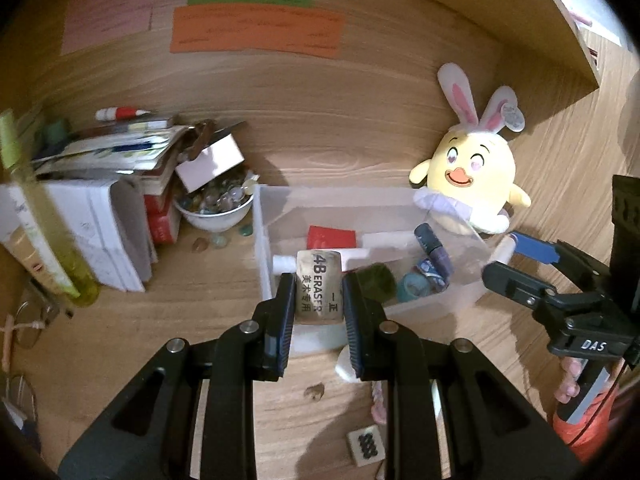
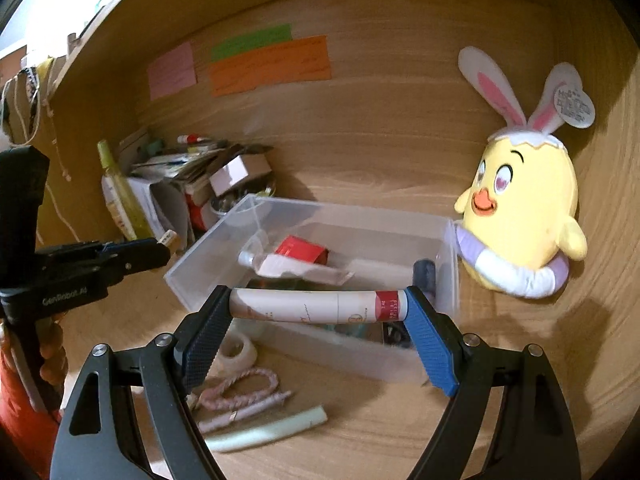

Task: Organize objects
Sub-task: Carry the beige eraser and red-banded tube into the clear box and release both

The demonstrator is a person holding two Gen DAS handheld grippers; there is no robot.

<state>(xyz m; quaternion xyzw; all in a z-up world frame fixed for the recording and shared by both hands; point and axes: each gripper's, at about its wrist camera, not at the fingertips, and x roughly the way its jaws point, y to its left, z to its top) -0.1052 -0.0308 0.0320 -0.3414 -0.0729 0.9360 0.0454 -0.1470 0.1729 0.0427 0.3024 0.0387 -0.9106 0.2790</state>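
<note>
Left gripper (image 1: 316,304) clamps eraser (image 1: 319,288); right gripper (image 2: 320,332) grips tube (image 2: 320,307) endwise.

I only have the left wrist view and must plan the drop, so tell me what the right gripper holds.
Observer: The right gripper is shut on a white tube with a red band, gripped end to end.
Operator: Say where it hangs.
Observer: In its own view it crosses the near wall of the clear box.
Operator: Name anything loose before the box.
Observer: A pale green tube lies on the desk, outside your view.
</note>
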